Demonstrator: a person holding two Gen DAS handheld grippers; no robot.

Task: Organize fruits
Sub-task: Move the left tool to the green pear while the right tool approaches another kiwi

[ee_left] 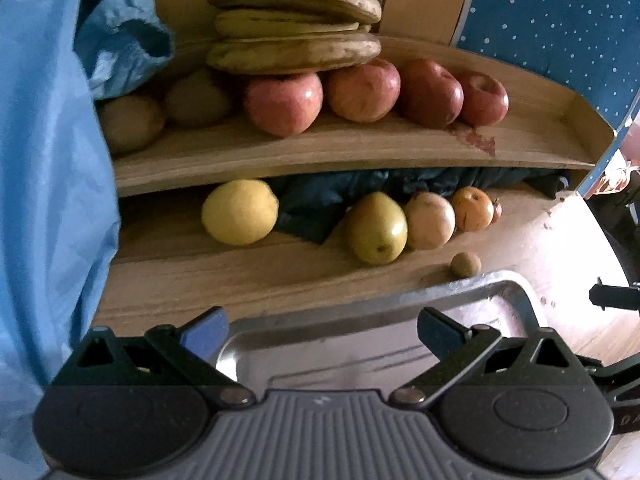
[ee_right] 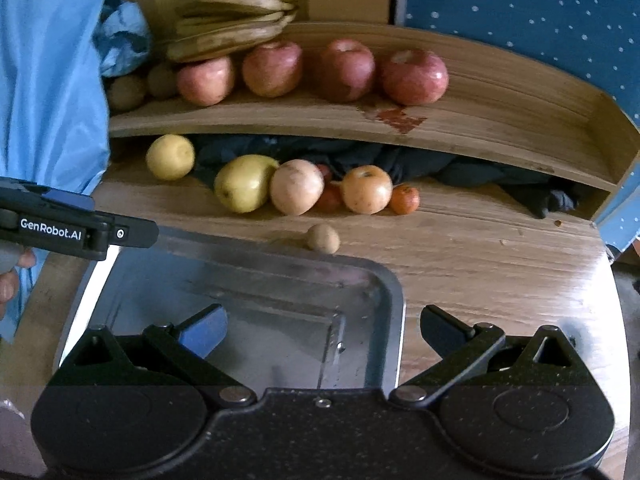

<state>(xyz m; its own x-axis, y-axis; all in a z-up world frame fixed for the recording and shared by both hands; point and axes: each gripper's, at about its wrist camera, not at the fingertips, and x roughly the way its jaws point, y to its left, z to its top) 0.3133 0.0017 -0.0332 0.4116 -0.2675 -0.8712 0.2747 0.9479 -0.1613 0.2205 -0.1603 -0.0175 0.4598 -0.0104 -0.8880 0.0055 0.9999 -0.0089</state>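
Note:
A metal tray lies empty on the wooden table, close in front of both grippers. My left gripper is open above its near-left part; my right gripper is open over its right part. Neither holds anything. On the raised wooden shelf sit a banana bunch, several red apples and two kiwis. Under the shelf lie a lemon, a pear, pale round fruits and orange ones. One small brown fruit rests beside the tray.
A blue plastic bag hangs along the left side. Dark cloth is stuffed under the shelf behind the fruit. A blue dotted panel stands at the back right. A hand grips the left tool.

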